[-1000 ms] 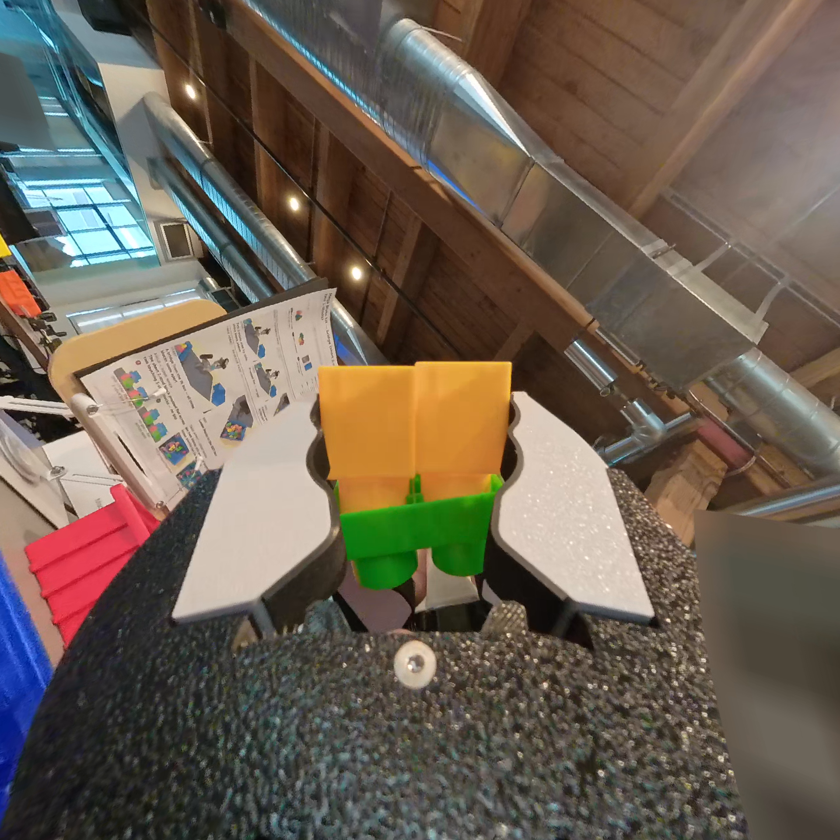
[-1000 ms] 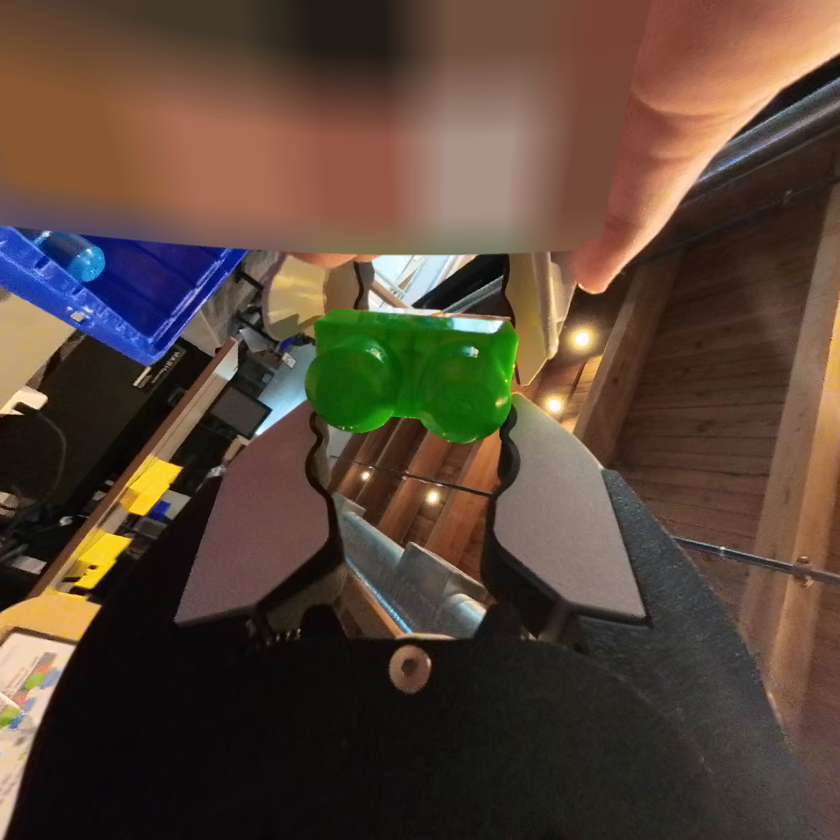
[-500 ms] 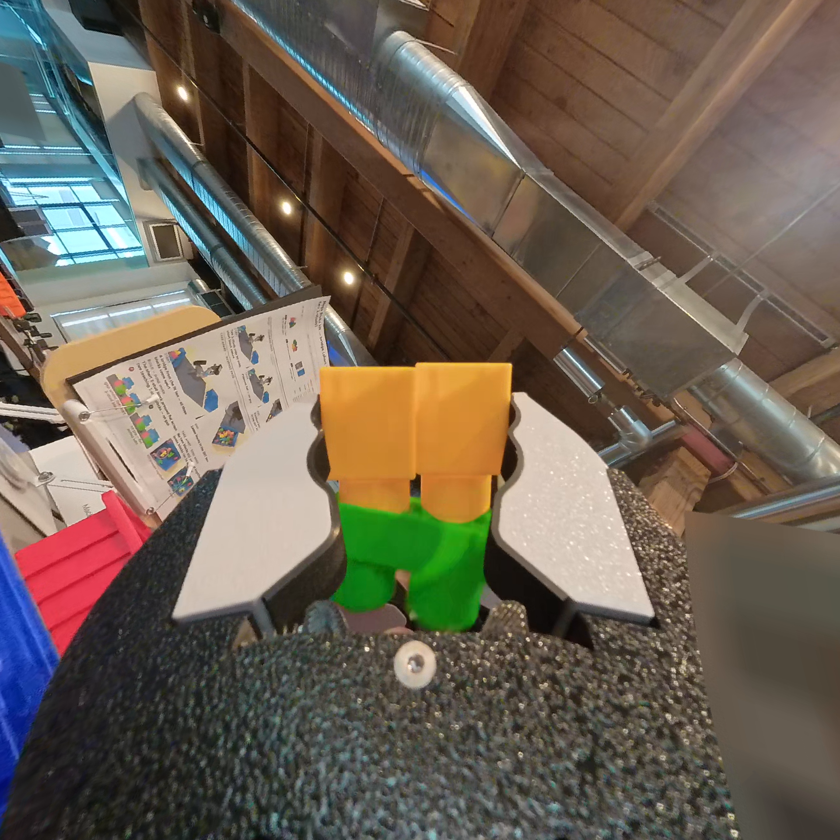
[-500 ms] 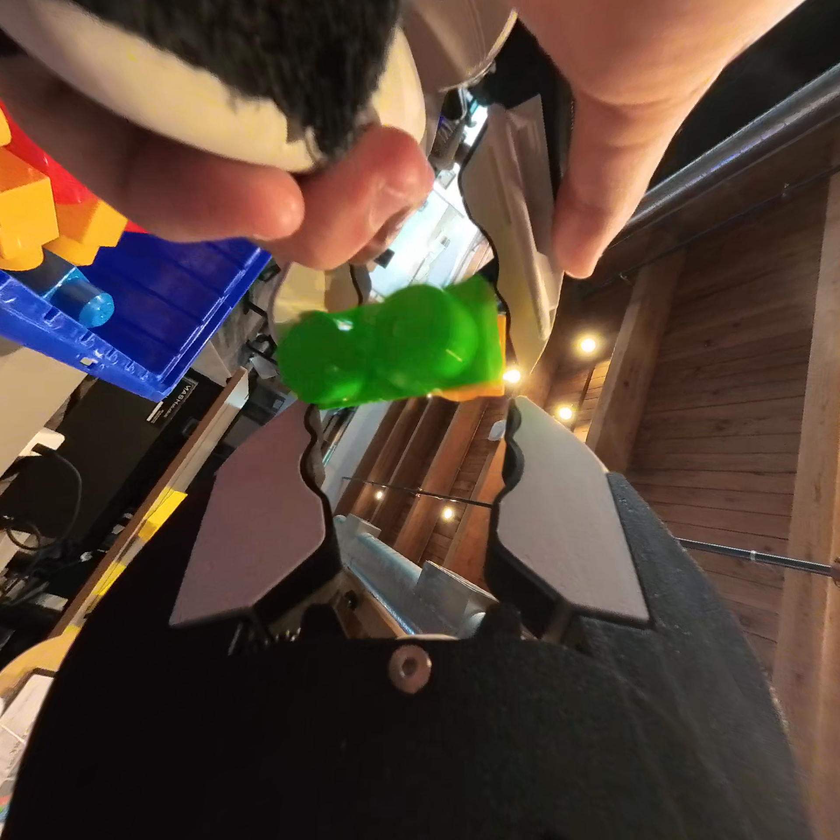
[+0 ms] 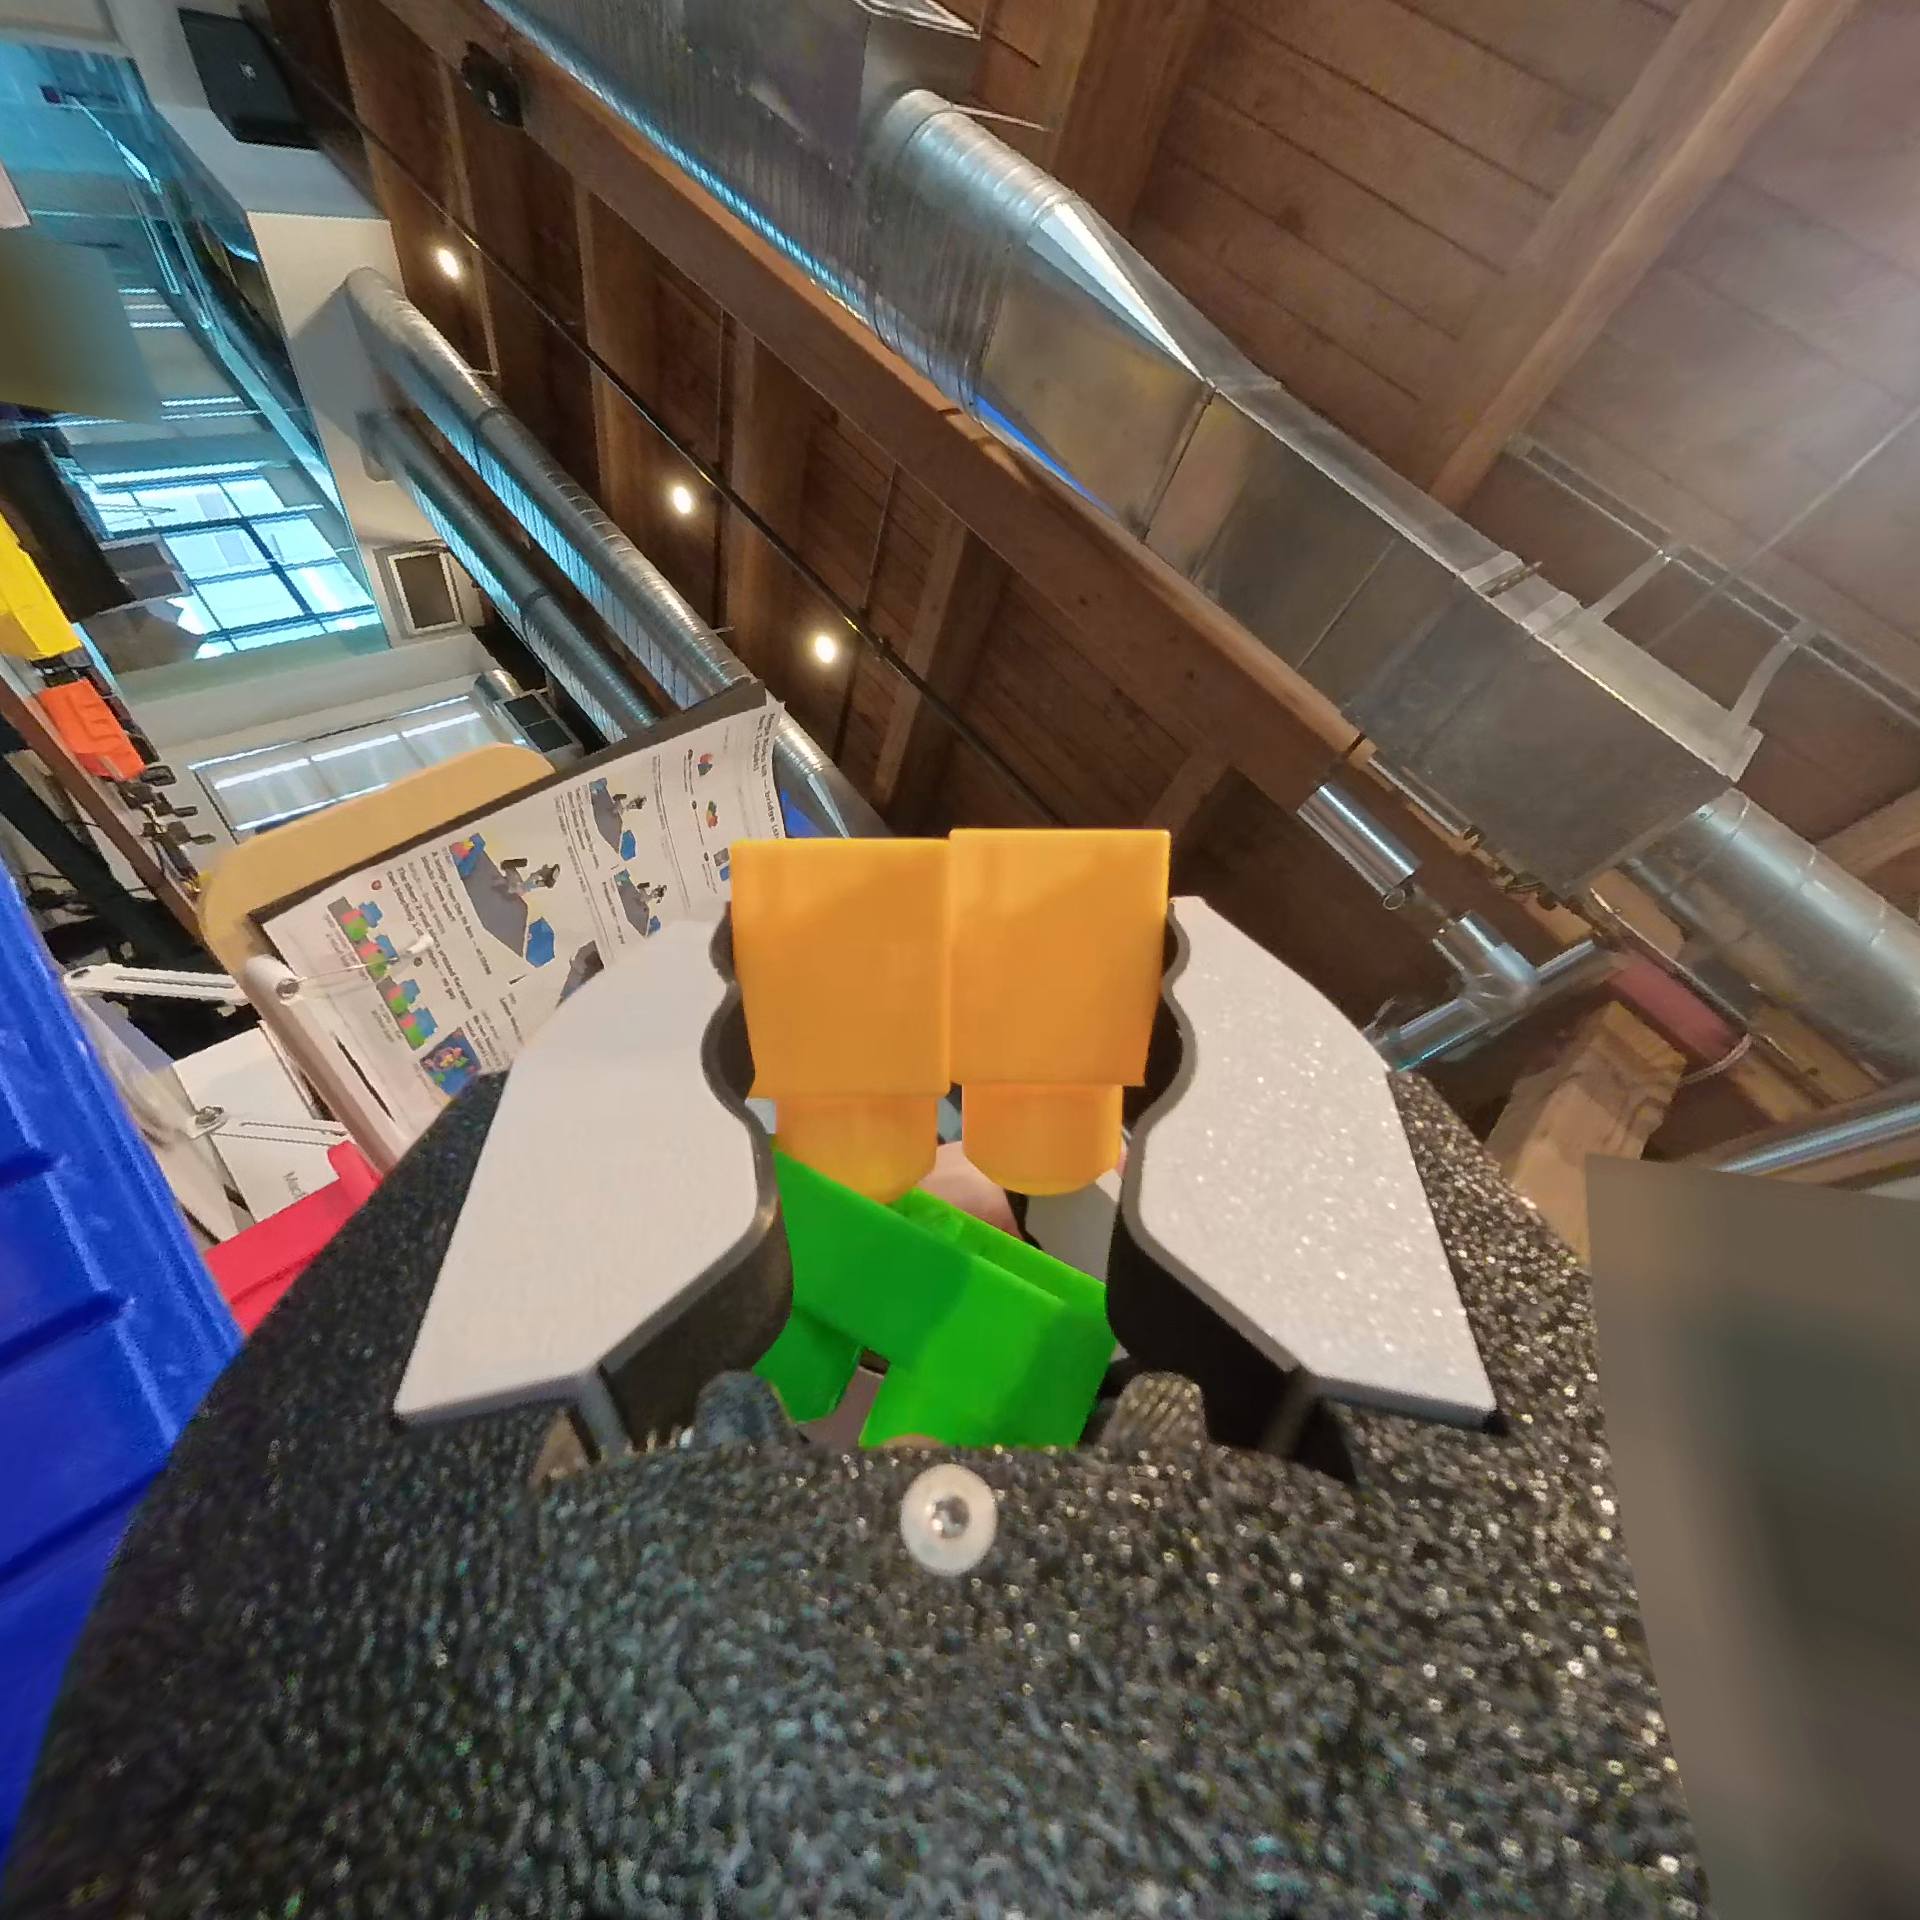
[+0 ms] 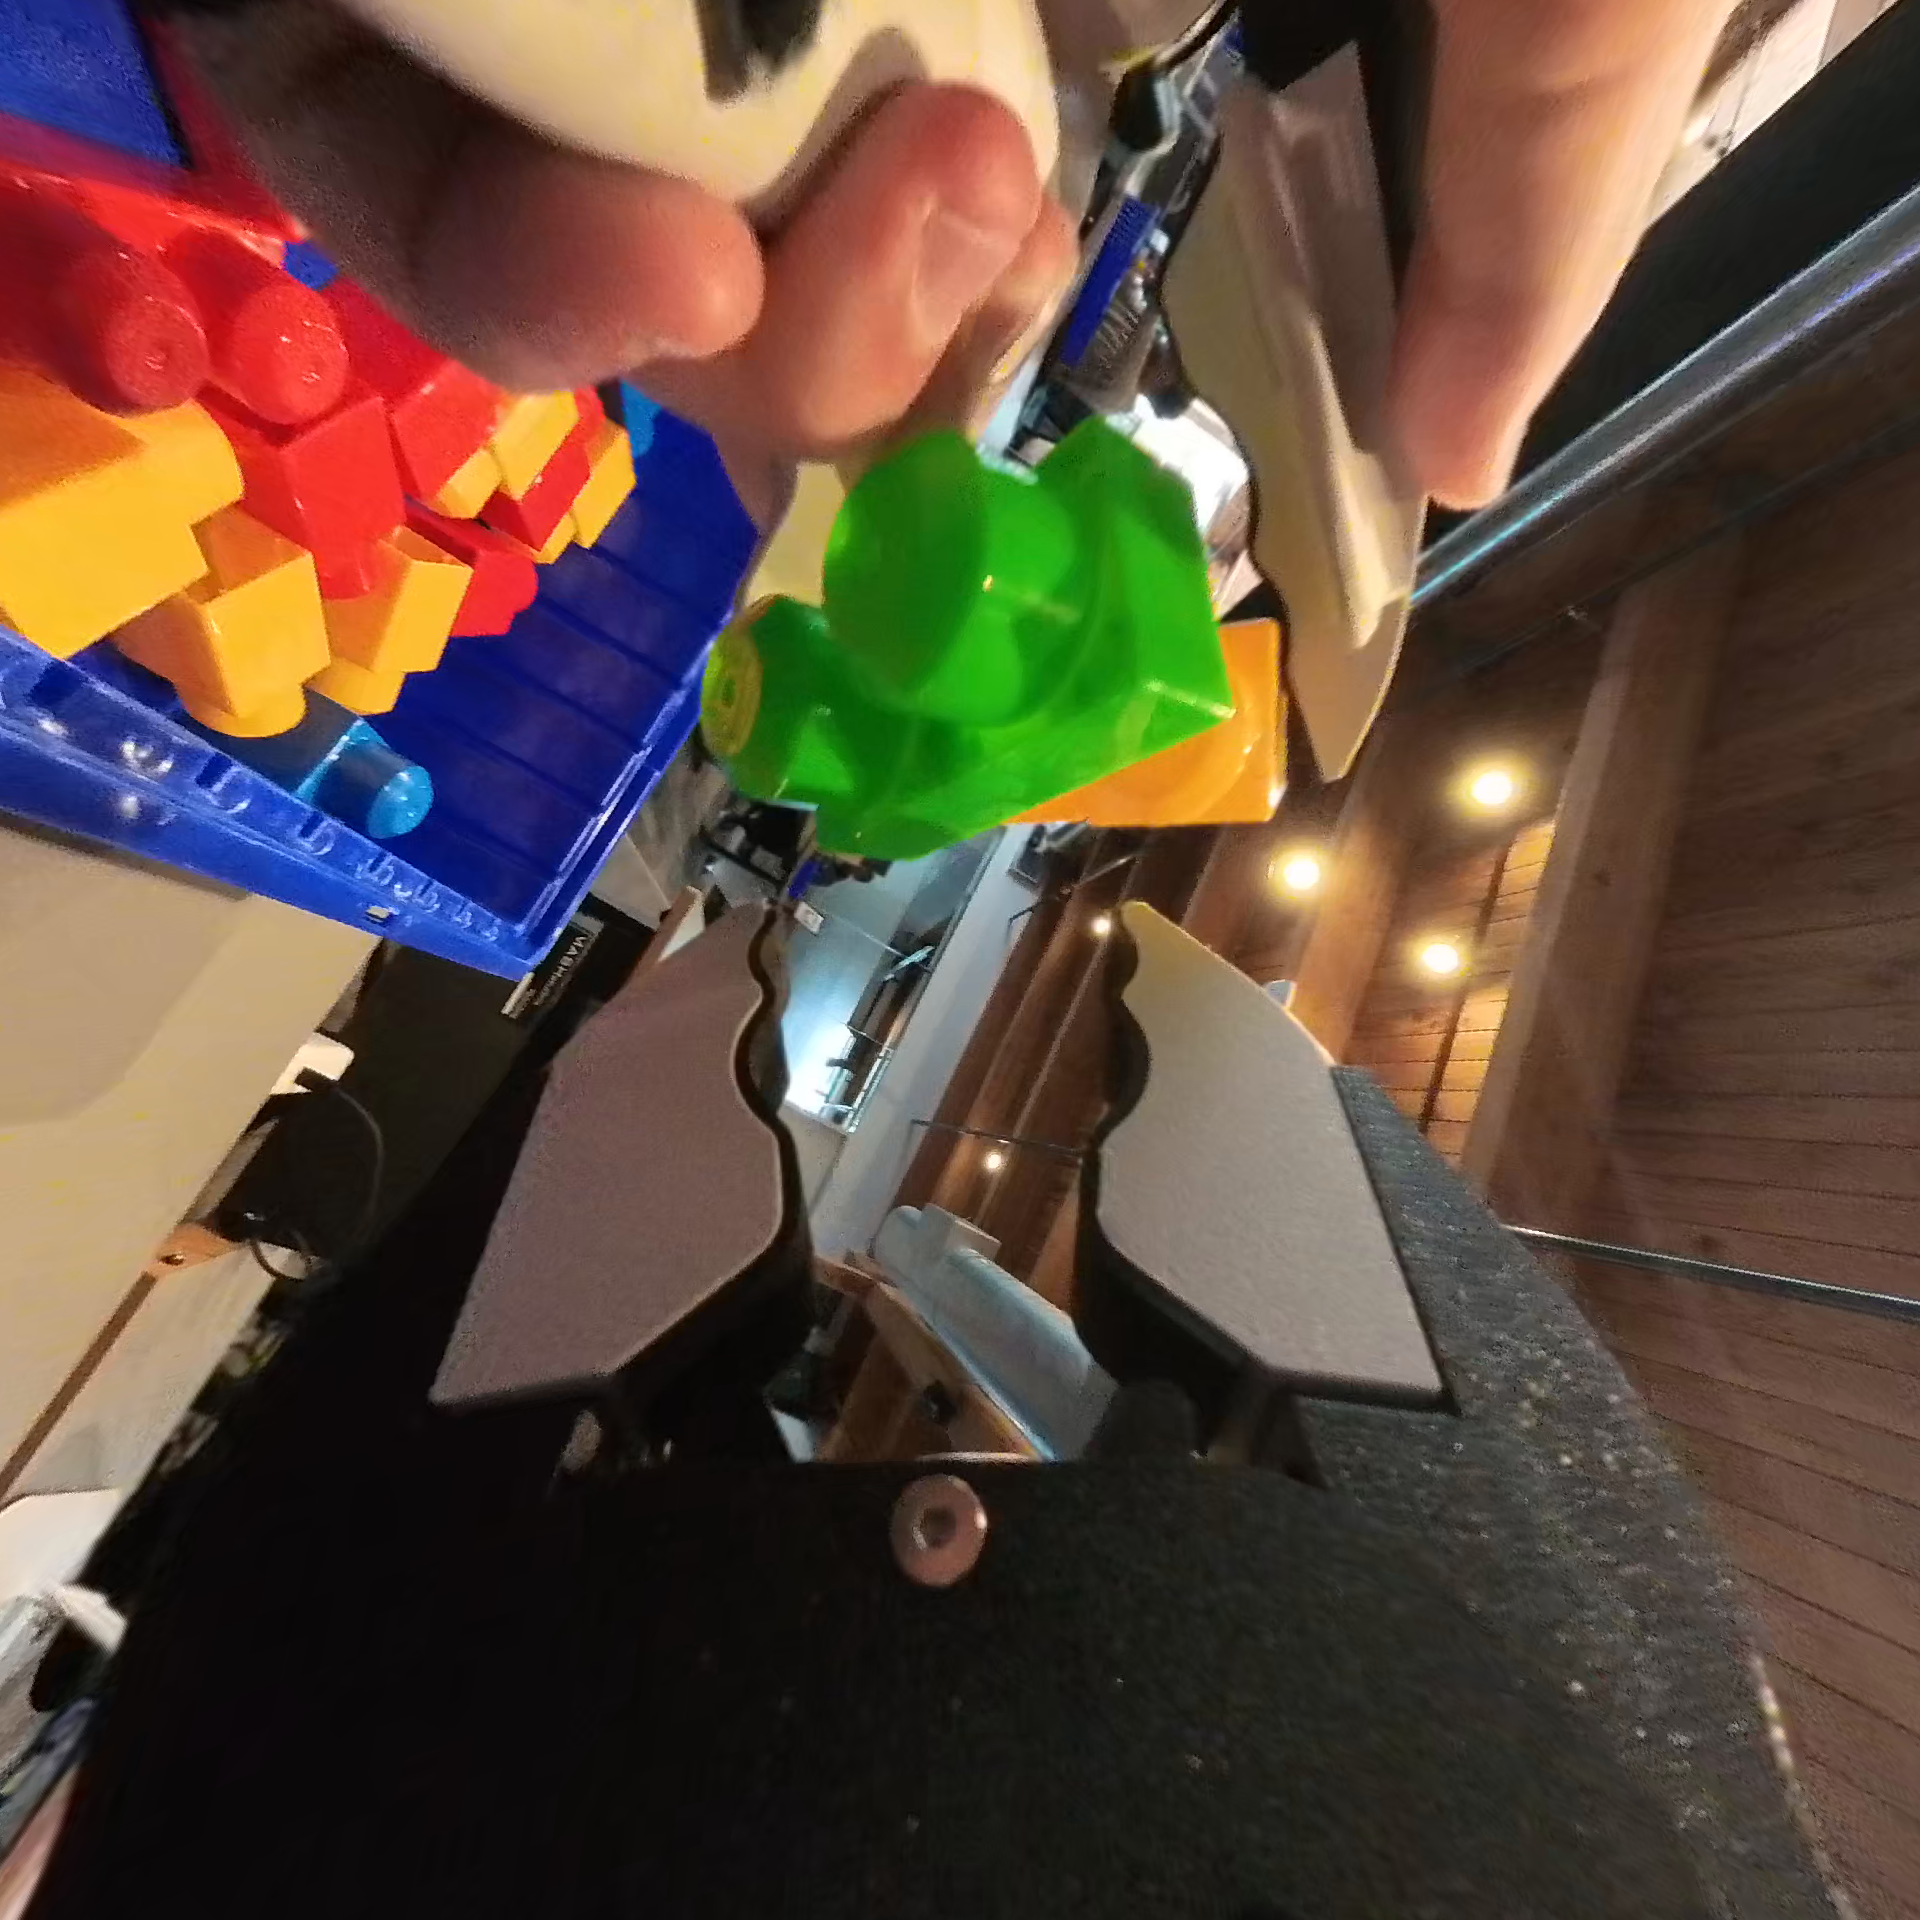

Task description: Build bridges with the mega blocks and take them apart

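Observation:
Both grippers point up at the ceiling. My left gripper (image 5: 945, 935) is shut on an orange two-stud block (image 5: 945, 956), its studs facing the camera. A green two-stud block (image 5: 935, 1309) lies tilted below those studs between my left fingers, touching the left stud at most. My right gripper (image 6: 948, 925) is open and empty. In the right wrist view the green block (image 6: 987, 644) hangs askew just beyond its tips, the orange block (image 6: 1236, 717) behind it. A left gripper finger (image 6: 1320, 468) and a person's hand (image 6: 623, 260) are above.
A blue bin (image 6: 582, 748) with red, yellow and orange blocks (image 6: 312, 499) is at the upper left of the right wrist view. In the left wrist view an instruction sheet on a stand (image 5: 540, 914), a blue bin wall (image 5: 73, 1247) and a red object (image 5: 281, 1236) are at left. One gripper's finger ends stand about 5 centimetres off the other's.
The green block has come off the orange block's studs and tipped sideways. My right gripper has drawn back from it, now open and clear of it. The left gripper still holds the orange block.

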`<action>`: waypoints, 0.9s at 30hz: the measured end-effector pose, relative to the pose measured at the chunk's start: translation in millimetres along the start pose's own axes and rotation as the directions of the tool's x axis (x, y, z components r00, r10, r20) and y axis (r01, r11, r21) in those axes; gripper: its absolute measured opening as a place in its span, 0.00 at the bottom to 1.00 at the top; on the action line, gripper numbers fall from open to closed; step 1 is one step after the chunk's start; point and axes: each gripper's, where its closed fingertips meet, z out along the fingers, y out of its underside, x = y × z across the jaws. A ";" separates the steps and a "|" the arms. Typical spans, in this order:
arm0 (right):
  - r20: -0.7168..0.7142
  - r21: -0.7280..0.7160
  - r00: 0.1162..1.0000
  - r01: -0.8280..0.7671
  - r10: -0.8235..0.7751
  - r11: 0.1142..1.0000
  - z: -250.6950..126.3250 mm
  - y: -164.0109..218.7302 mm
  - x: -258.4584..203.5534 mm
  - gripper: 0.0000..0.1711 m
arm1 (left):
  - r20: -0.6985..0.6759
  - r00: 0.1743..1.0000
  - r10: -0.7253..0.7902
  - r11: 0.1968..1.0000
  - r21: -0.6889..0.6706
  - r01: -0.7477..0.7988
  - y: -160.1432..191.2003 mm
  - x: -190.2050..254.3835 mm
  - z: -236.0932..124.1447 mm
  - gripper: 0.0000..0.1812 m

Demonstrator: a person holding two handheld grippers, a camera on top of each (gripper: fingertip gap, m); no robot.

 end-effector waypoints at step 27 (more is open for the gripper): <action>0.533 -0.165 -0.395 -0.916 0.748 -0.366 -30.1 -48.7 10.2 0.56 | -0.094 0.992 0.080 0.997 0.031 -0.077 -18.4 29.5 -5.8 0.41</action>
